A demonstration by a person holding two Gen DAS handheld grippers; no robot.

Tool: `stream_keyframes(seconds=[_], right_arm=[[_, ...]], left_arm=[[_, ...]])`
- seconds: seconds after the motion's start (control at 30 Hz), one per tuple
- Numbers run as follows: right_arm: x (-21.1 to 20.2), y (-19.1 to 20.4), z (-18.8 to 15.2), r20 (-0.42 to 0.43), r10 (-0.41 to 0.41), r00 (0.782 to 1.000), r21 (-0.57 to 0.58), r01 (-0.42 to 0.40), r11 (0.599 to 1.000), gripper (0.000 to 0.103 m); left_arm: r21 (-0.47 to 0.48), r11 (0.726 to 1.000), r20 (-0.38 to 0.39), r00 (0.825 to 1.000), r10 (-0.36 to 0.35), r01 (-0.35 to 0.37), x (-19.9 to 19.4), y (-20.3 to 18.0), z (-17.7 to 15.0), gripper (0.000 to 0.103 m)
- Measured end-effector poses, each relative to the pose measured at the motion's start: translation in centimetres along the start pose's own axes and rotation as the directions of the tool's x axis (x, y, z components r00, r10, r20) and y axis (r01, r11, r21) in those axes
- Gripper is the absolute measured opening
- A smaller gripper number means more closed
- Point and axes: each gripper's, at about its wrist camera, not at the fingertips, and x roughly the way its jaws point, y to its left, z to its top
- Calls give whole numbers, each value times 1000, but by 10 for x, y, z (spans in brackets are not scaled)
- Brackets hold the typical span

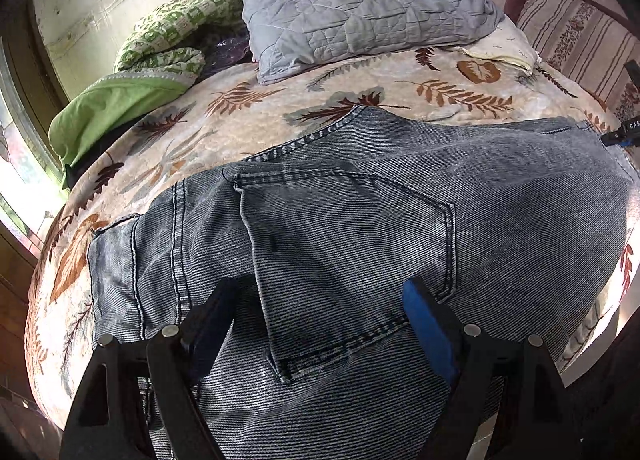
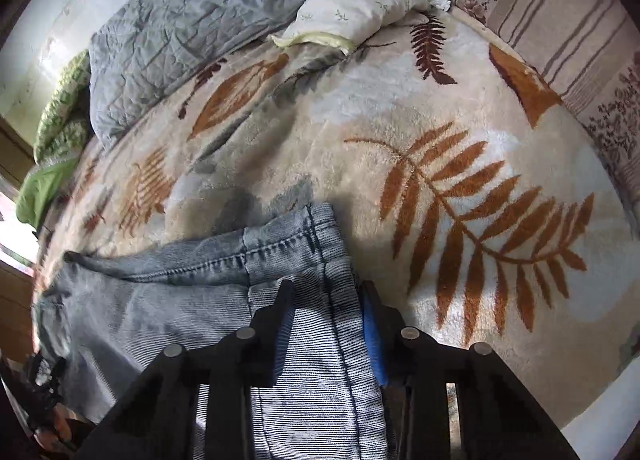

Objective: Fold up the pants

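Right wrist: gripper [image 2: 326,292] around pants [image 2: 312,340]

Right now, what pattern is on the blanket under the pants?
Cream blanket with orange-brown fern and leaf prints, clearest in the right wrist view.

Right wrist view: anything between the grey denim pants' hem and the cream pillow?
Only bare leaf-print fleece blanket between the grey denim pants and the cream pillow; right wrist view.

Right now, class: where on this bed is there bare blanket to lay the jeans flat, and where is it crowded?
Free: the leaf blanket between the jeans and the striped cushion, and the strip between jeans and grey quilt. Crowded: the head end, with quilt, pillow and green bedding.
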Motion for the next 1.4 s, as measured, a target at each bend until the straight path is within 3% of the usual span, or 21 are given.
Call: stream_keyframes(seconds=[0.13,0.3,0.4,0.57,0.63,0.77,0.87,0.93,0.97,1.07,1.13,1.3,1.4], right_arm=[[-16,26,8,-4,-133,991,-141,131,981,12],[-50,52,21,121,-154,981,-208,177,962,11],[-50,57,29,187,-171,967,-175,204,963,11],[5,41,28,114,-241,964,-128,255,959,11],[17,31,26,123,-214,969,-85,226,971,13],[5,24,28,147,-189,971,6,190,982,15],[-21,24,27,218,-230,948,85,217,973,15],[-42,32,25,272,-188,944,113,163,980,15],[-49,40,24,281,-127,951,109,100,989,15],[-56,88,13,251,93,964,7,-97,995,15],[-48,133,1,203,176,963,-90,-161,983,15],[7,227,-33,6,283,959,-195,-277,941,15],[35,264,-49,-38,225,974,-273,-227,935,15]], left_arm=[[8,1000,8,1000,6,-6,0,1,1,84],[-48,998,32,999,32,-30,-3,9,6,84],[-84,996,45,999,20,-16,-5,15,7,84],[-18,1000,-1,1000,1,-1,2,5,-1,85],[20,1000,9,1000,20,-20,-1,-1,-5,85],[22,1000,4,1000,9,-9,-3,1,-7,85],[-8,1000,-4,1000,-1,1,-3,4,-6,85],[-23,1000,-3,1000,0,0,-5,4,-5,85],[-31,1000,0,1000,0,0,-6,5,-5,85],[-66,998,21,1000,1,1,-10,9,-2,85],[-108,994,36,999,10,-6,-14,16,0,85],[-195,979,54,996,70,-58,-21,36,-2,85],[-184,981,22,997,73,-68,-15,38,-4,85]])
